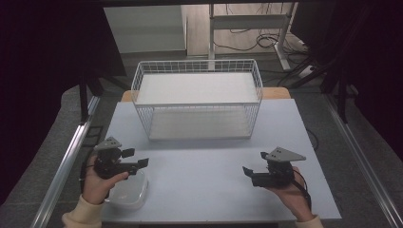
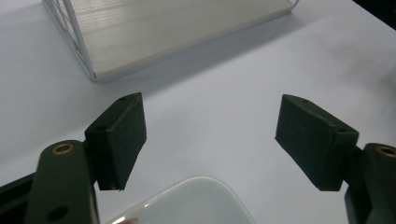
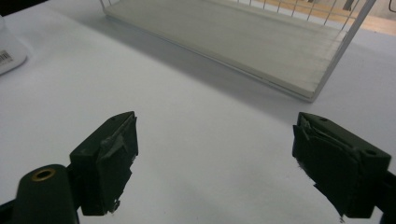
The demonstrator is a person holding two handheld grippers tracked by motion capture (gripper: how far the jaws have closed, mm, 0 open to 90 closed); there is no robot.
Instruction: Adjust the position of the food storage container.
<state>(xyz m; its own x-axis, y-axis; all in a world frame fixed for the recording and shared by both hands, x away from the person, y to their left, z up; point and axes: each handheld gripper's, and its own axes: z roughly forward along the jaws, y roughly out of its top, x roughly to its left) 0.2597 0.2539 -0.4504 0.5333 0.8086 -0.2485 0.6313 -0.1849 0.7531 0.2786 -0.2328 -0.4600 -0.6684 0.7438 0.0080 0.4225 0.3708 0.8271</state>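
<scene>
A white wire rack (image 1: pixel 197 97) with two shelves stands at the back middle of the pale table (image 1: pixel 209 166). A translucent white plastic box (image 1: pixel 129 190) sits near the front left corner. My left gripper (image 1: pixel 135 157) hovers just above that box, jaws wide open with nothing between them; the box's rounded corner (image 2: pixel 196 203) lies below its jaws. My right gripper (image 1: pixel 254 163) is held at the front right, pointing left, also open and empty. In the right gripper view the rack's lower shelf (image 3: pixel 243 42) lies ahead and the box (image 3: pixel 9 53) is at the far left.
A metal rail (image 1: pixel 66 161) runs along the table's left side and another (image 1: pixel 366 161) along the right. Behind the table are a desk frame (image 1: pixel 247 23) and loose cables (image 1: pixel 266 40) on the floor. Bare tabletop stretches between the two grippers.
</scene>
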